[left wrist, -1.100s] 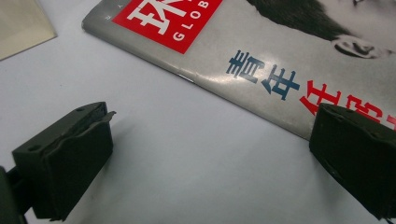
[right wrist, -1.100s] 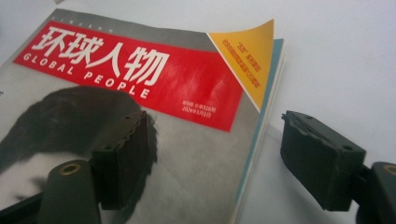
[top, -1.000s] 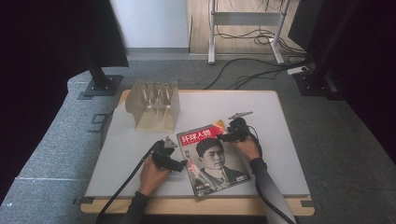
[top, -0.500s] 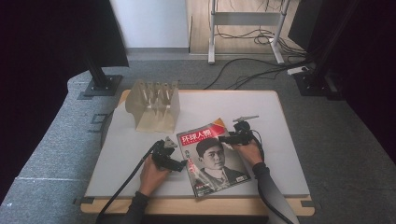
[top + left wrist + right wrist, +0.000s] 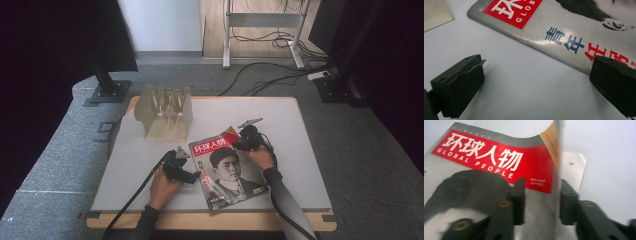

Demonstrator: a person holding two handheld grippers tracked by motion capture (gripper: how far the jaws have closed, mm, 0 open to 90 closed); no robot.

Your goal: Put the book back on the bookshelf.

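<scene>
So the magazine [image 5: 227, 170] is lying near-centre on the table [image 5: 300, 150], long axis near-to-far, its far-right cover edge lifted between the part-open right gripper [image 5: 540, 197], while the left gripper [image 5: 534, 82] is held wide open at its left edge.

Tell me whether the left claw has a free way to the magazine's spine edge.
Probably yes. The left claw is open over bare table, one jaw already over the magazine by its spine edge, and nothing lies between.
</scene>
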